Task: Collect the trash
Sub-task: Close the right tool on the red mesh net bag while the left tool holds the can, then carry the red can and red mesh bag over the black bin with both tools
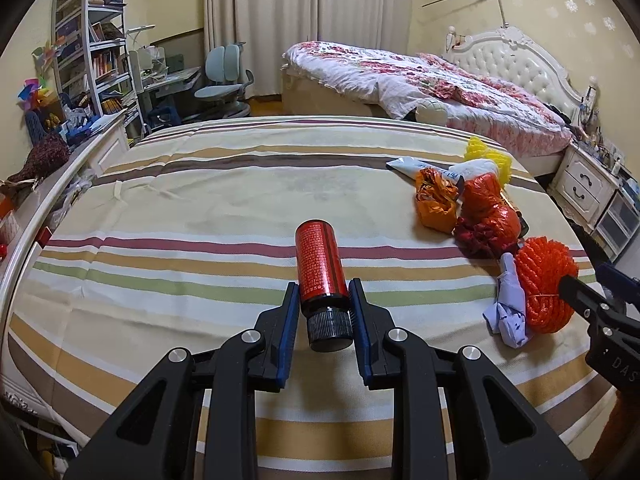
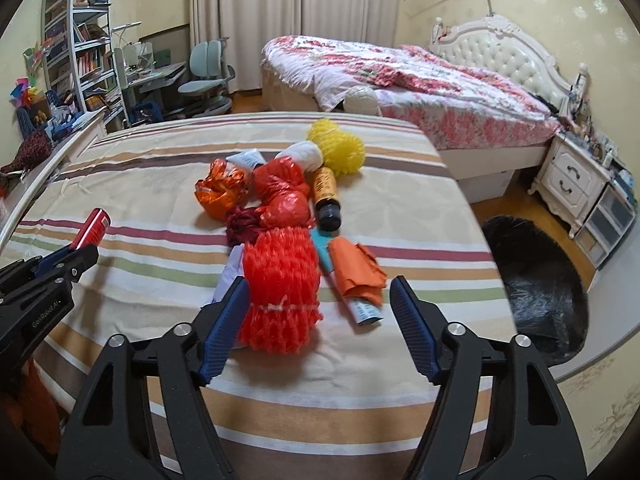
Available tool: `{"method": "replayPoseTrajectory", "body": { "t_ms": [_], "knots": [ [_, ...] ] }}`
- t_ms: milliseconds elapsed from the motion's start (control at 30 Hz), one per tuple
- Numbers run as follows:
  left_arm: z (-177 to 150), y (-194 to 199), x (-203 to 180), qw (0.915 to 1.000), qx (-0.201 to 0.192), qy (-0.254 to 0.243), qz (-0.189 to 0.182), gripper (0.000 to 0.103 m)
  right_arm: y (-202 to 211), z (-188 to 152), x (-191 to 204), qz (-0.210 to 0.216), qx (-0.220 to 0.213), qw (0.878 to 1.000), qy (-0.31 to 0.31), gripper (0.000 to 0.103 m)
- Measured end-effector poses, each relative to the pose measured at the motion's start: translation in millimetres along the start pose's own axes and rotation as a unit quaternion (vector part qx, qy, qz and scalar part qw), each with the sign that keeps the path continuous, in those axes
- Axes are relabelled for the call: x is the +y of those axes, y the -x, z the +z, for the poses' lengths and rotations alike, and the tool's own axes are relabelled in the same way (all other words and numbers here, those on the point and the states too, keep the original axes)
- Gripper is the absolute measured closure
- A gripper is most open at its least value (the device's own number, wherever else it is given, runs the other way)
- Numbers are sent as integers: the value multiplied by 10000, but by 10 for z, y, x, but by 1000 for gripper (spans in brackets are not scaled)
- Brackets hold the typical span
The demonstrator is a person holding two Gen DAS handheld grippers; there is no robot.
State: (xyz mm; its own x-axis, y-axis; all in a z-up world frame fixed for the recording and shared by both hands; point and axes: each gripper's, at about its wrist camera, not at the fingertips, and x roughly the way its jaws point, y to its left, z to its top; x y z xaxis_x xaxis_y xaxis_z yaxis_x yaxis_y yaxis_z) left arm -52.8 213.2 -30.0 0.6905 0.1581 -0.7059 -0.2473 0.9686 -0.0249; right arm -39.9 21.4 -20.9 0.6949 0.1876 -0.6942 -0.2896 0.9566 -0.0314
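My left gripper [image 1: 323,285] is shut on a red bottle [image 1: 320,264] with a black cap, held above the striped bed cover [image 1: 200,200]; the same bottle [image 2: 93,226] shows at the left of the right wrist view. My right gripper [image 2: 319,280] stands open over the trash pile. An orange foam net [image 2: 280,288] lies by its left finger, and the right finger is apart from everything. Behind the net lie a red plastic bag [image 2: 284,196], an orange foil wrapper [image 2: 220,192], an amber bottle [image 2: 326,196], a yellow foam net [image 2: 340,148] and folded orange paper [image 2: 356,268].
A lilac paper scrap [image 1: 508,304] lies beside the orange net. Past the striped bed are a floral bed [image 2: 400,76], a white nightstand [image 2: 568,176] and a black rug [image 2: 536,280] on the floor at right. A bookshelf [image 1: 92,40] and desk chair [image 1: 224,76] stand far left.
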Motion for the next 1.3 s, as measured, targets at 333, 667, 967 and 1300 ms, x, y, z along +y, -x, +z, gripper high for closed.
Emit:
{"method": "replayPoseTrajectory", "body": {
  "t_ms": [333, 667, 967, 1300],
  "knots": [
    [-38, 16, -28, 9999, -21, 29, -107, 77, -72, -25, 100, 485, 124, 9987, 58, 72],
    [-12, 92, -232, 9994, -127, -134, -302, 77, 166, 43, -78, 432, -202, 9988, -108, 74],
    [74, 125, -439, 9982, -165, -206, -538, 77, 252, 104, -458, 84, -394, 9985, -377, 74],
    [171, 130, -901, 9951, -269, -524, -799, 77, 237, 42, -903, -217, -402, 9963, -731, 74]
  ]
}}
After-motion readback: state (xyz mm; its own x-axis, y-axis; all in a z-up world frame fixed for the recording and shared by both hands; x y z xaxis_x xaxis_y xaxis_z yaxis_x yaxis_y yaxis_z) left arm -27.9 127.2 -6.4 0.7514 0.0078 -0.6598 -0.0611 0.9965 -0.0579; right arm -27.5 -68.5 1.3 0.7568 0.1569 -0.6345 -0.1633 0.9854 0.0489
